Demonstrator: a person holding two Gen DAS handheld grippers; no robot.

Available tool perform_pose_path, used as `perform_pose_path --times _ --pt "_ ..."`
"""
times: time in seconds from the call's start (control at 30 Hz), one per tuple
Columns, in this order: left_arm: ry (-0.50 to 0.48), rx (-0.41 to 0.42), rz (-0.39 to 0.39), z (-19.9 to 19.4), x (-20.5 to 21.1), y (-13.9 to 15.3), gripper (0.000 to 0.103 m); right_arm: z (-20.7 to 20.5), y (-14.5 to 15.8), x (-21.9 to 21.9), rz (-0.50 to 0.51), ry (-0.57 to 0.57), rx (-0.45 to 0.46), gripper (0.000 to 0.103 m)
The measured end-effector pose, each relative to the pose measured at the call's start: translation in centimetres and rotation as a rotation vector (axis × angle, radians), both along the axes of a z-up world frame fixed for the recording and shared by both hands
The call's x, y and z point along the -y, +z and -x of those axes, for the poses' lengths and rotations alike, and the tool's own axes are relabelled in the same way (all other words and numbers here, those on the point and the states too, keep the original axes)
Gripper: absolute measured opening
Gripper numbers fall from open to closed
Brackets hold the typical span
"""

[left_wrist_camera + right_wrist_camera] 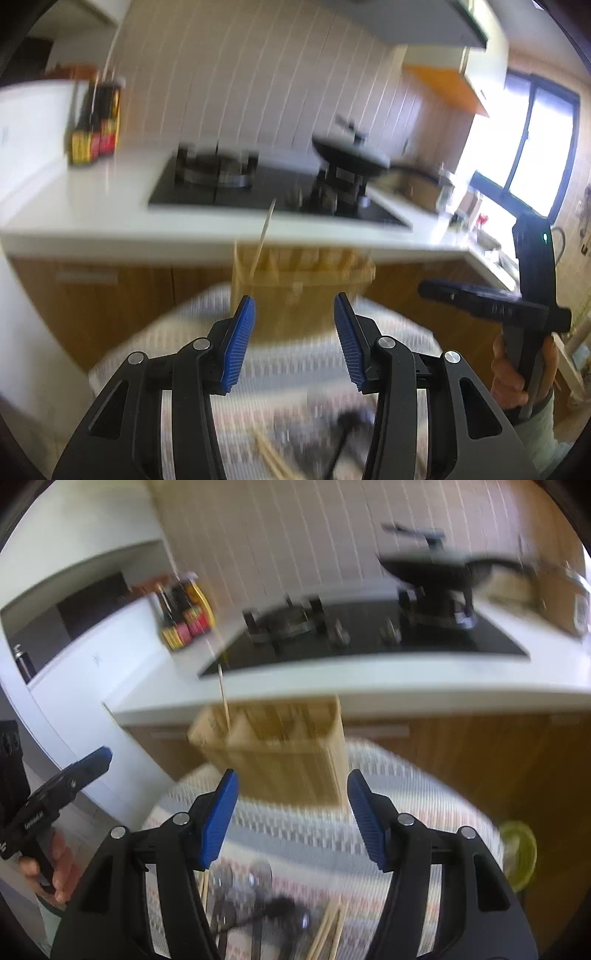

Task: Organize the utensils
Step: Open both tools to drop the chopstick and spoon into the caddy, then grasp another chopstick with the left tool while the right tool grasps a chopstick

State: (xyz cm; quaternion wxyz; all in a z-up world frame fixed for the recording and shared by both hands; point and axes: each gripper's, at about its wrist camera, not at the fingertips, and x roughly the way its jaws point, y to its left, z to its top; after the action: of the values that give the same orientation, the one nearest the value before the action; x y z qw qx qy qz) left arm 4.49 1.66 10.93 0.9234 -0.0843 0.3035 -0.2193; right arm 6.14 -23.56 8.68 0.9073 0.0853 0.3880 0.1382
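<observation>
A wooden utensil holder (299,291) (280,753) with several compartments stands at the far side of a round table with a patterned cloth (288,373) (417,801). One chopstick (264,236) (223,698) sticks up from its left compartment. My left gripper (294,343) is open and empty, in front of the holder. My right gripper (293,818) is open and empty too, also short of the holder. Loose chopsticks (271,458) (327,930), a dark utensil (345,432) and spoons (258,882) lie on the cloth below the fingers. Everything is motion-blurred.
A white kitchen counter (92,206) (369,679) with a black gas hob (236,188) (369,638), a wok (351,155) (432,572) and sauce bottles (96,125) (184,616) runs behind the table. A green-rimmed item (521,853) sits at the table's right edge.
</observation>
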Motion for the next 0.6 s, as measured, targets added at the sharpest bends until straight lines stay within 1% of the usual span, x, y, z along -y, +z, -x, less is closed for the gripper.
perform_pose_path --times 0.07,0.1,0.2,0.23,0.27,0.33,0.43,0.47,0.53,0.6 --pt "-0.011 -0.099 -0.025 0.5 -0.1 -2.4 0.042 0.7 -1.5 0.2 0.008 -0.013 -0.049 0.058" --pt "-0.012 -0.133 -0.039 0.7 -0.1 -3.3 0.041 1.1 -2.9 0.4 0.01 -0.024 -0.093 0.058" --pt "-0.016 -0.26 -0.11 1.1 0.1 -7.2 0.041 2.1 -5.8 0.9 0.0 -0.039 -0.187 0.057" --pt "-0.019 -0.299 -0.128 1.2 0.1 -8.4 0.039 2.4 -6.7 1.1 -0.001 -0.042 -0.218 0.057" --pt "-0.026 -0.344 -0.139 1.2 0.0 -9.7 0.035 2.8 -7.6 1.3 -0.003 -0.044 -0.245 0.056" --pt "-0.043 -0.439 -0.141 1.4 0.0 -12.4 0.031 3.5 -9.5 1.6 -0.001 -0.048 -0.312 0.05" --pt "-0.047 -0.502 -0.148 1.8 0.0 -14.6 0.028 4.2 -11.6 2.0 -0.005 -0.057 -0.383 0.043" --pt "-0.045 -0.515 -0.149 2.0 0.0 -15.2 0.026 4.4 -12.2 2.1 -0.008 -0.058 -0.404 0.043" --pt "-0.042 -0.52 -0.157 2.2 0.1 -15.5 0.025 4.7 -13.1 2.0 -0.002 -0.057 -0.446 0.039" --pt "-0.045 -0.518 -0.183 2.4 0.4 -15.7 0.025 5.0 -13.6 1.6 0.022 -0.041 -0.467 0.037"
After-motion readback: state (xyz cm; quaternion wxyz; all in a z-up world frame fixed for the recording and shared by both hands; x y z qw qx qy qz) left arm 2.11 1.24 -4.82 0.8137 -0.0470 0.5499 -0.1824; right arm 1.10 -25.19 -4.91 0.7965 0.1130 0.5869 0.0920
